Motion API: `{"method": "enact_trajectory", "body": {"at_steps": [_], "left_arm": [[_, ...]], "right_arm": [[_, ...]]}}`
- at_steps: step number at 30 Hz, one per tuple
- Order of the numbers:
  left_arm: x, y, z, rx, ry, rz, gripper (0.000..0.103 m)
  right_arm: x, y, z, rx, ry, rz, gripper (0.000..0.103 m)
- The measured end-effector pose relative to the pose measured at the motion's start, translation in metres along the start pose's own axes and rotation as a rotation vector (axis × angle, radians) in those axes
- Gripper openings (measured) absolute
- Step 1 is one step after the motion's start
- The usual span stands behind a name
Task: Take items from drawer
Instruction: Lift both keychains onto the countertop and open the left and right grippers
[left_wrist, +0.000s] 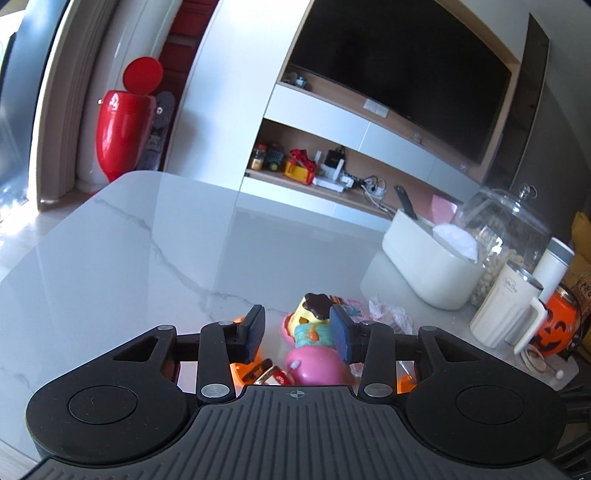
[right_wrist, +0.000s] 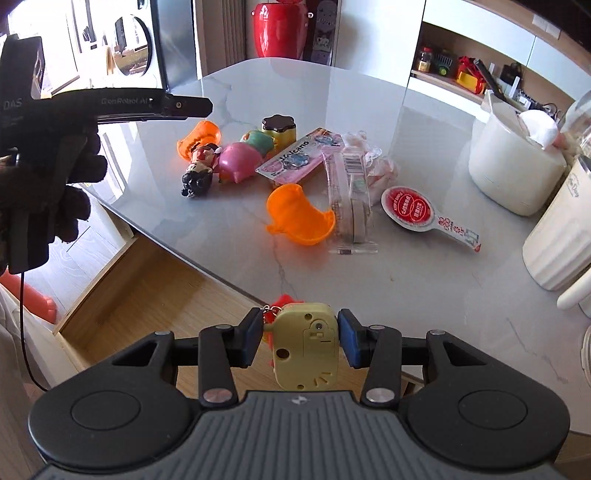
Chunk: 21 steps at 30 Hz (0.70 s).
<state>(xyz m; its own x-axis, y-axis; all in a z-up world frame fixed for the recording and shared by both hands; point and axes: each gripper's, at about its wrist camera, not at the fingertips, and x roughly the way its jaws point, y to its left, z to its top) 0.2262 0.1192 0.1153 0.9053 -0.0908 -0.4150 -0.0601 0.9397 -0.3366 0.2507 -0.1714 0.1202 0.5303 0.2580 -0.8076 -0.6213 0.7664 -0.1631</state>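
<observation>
My right gripper (right_wrist: 300, 339) is shut on a yellow plastic toy (right_wrist: 306, 350) with a key chain and a red part behind it, held over the table's near edge. Below it to the left, the wooden drawer (right_wrist: 147, 295) stands pulled out. On the marble table (right_wrist: 424, 295) lie a pink pig toy (right_wrist: 236, 164), a small doll (right_wrist: 199, 166), two orange capsule halves (right_wrist: 299, 214) and packets. My left gripper (left_wrist: 297, 332) is open and hovers just above the pink pig toy (left_wrist: 314, 365) and a yellow toy with a brown cap (left_wrist: 314, 306), holding nothing. A gloved hand (right_wrist: 74, 177) holds it.
A white container (right_wrist: 517, 173), a ribbed cream mug (right_wrist: 554, 240) and a glass jar (left_wrist: 506, 229) stand at the table's right. A pumpkin bucket (left_wrist: 557, 325) sits beside the mug. A red-labelled packet (right_wrist: 410, 210) and a clear wrapped pack (right_wrist: 351, 206) lie mid-table. A TV unit is behind.
</observation>
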Motion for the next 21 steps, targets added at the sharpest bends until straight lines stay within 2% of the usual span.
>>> {"method": "enact_trajectory", "body": {"at_steps": [4, 6, 9, 14, 19, 21], "left_arm": [[-0.013, 0.012, 0.003, -0.024, 0.028, 0.061, 0.042], [-0.020, 0.013, 0.000, -0.016, 0.069, 0.090, 0.042], [-0.028, 0.010, -0.013, 0.002, 0.128, 0.095, 0.042], [-0.016, -0.007, -0.041, 0.103, 0.253, 0.103, 0.042], [-0.007, -0.016, -0.055, 0.207, 0.282, 0.148, 0.042], [-0.006, -0.017, -0.058, 0.248, 0.275, 0.173, 0.042]], "right_arm": [[0.004, 0.005, 0.011, -0.003, -0.008, 0.010, 0.044], [0.003, 0.004, 0.019, 0.014, -0.016, 0.029, 0.044], [-0.004, -0.001, 0.038, 0.029, -0.064, 0.029, 0.044], [-0.006, -0.016, 0.085, 0.114, -0.155, 0.017, 0.044], [0.024, -0.022, 0.119, 0.160, -0.225, -0.038, 0.044], [0.043, -0.026, 0.124, 0.179, -0.213, -0.054, 0.050]]}}
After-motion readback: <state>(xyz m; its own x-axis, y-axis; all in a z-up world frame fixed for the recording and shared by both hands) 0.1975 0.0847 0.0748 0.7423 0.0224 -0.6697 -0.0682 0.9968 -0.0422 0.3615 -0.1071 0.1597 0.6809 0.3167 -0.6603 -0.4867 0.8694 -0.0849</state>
